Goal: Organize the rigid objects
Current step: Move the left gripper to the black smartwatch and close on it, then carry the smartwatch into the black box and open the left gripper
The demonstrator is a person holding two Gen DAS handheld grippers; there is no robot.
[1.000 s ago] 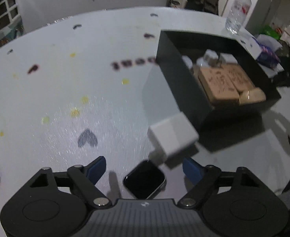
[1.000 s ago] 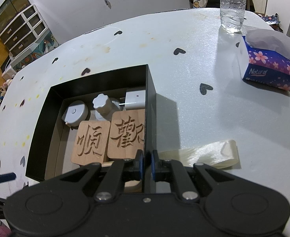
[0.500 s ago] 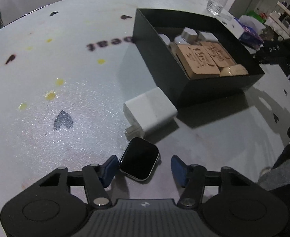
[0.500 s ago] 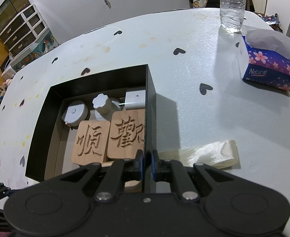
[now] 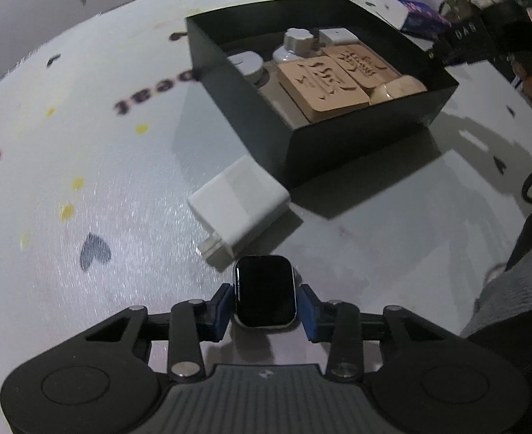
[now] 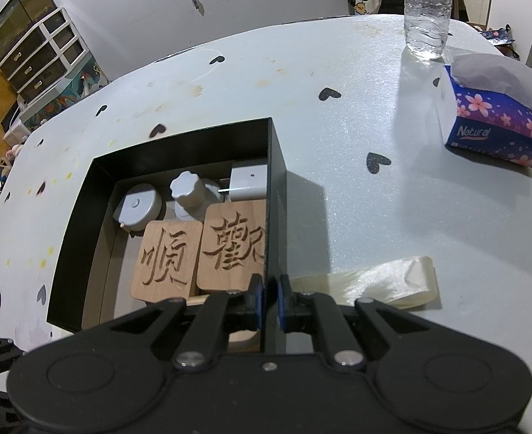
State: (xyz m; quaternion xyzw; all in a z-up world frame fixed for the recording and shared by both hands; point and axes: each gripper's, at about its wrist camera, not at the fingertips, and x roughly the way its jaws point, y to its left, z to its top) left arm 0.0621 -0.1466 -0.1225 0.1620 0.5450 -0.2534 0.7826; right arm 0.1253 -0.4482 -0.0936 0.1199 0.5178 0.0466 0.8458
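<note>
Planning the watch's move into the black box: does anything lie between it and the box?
Yes. The white charger lies on the table directly between the watch, held in the left claw, and the black box.

Tongs (image 6: 269, 298) clamped on the black box's (image 6: 276, 195) right wall
Two carved wooden blocks (image 6: 201, 253) lie inside; tissue pack (image 6: 494, 123) at two o'clock on the tabletop (image 6: 374, 217).

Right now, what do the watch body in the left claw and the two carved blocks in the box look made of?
Watch body: glossy black face, likely glass, with a thin light rim that could be metal or plastic; blur leaves that open.
Carved blocks: tan, matte, characters cut into the top; it looks like unfinished wood.
Black box: thin, flat, matte walls, probably card or thin sheet.
</note>
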